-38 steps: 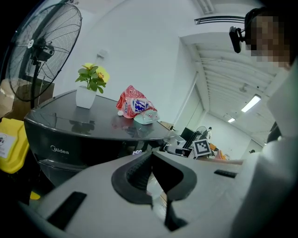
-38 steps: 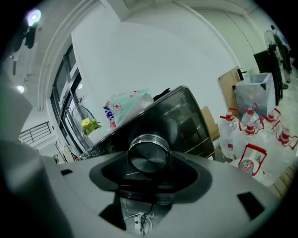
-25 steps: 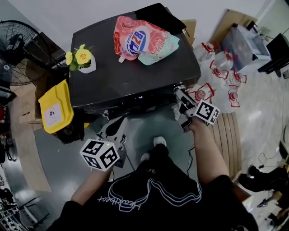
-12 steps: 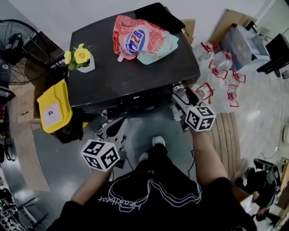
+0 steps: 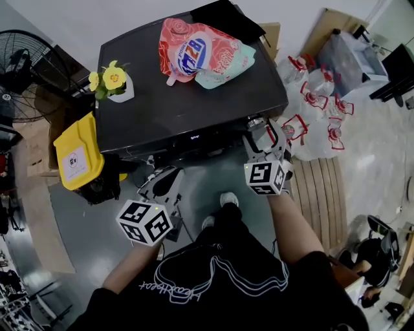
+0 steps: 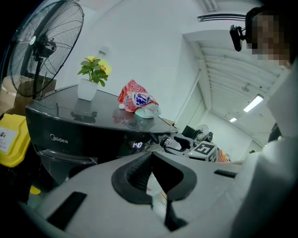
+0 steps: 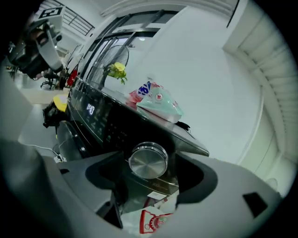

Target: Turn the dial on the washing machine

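The dark washing machine (image 5: 181,103) fills the upper middle of the head view. Its round metal dial (image 7: 148,160) sits at the right end of the front panel (image 5: 253,123). My right gripper (image 5: 260,132) points at it. In the right gripper view the dial stands between the two jaws with a gap on each side. The jaws are closing, and the pads (image 7: 106,179) are not pressing on the dial. My left gripper (image 5: 165,186) hangs low in front of the machine, away from the panel, with its jaws (image 6: 151,155) shut on nothing.
On the machine's lid lie a red and teal detergent pouch (image 5: 202,52), a white pot of yellow flowers (image 5: 115,83) and a black cloth (image 5: 223,13). A yellow container (image 5: 77,152) and a fan (image 5: 26,71) stand at the left. Several water bottles (image 5: 314,103) are at the right.
My right gripper has swung left and rolled, so its marker cube now faces the head camera and its jaws straddle the dial. The left gripper has hardly moved.
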Demonstrator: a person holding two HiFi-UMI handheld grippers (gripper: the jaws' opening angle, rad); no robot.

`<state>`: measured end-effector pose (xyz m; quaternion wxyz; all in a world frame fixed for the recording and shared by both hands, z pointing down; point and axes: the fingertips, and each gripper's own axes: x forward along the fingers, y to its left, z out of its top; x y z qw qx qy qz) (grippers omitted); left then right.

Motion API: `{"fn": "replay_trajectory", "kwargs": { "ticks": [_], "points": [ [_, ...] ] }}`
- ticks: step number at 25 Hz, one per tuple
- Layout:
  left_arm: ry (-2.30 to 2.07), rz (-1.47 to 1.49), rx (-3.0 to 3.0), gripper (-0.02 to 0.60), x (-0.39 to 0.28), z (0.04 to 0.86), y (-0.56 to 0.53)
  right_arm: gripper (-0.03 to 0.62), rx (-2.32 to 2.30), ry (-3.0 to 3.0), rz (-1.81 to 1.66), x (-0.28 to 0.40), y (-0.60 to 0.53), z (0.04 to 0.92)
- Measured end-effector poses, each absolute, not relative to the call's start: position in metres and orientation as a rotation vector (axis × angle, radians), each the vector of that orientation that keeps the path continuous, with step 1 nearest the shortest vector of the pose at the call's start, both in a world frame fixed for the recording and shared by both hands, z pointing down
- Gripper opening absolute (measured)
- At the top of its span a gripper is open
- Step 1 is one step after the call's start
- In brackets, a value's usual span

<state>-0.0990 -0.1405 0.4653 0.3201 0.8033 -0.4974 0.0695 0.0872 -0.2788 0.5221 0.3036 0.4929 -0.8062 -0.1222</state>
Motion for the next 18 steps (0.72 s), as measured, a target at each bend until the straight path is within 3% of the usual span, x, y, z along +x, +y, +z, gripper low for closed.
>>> {"fn": "replay_trajectory", "kwargs": {
  "ticks": [11, 18],
  "points": [
    [-1.320, 0.202, 2.099, 0.005, -0.109, 0.471, -0.140, 0.284, 1.310, -2.026, -0.344, 0.087, -0.288, 0.538],
    [-1.311, 0.207, 2.102, 0.005, -0.108, 0.473, -0.141, 0.284, 1.312, -2.040, -0.334, 0.088, -0.288, 0.538]
  ]
}}
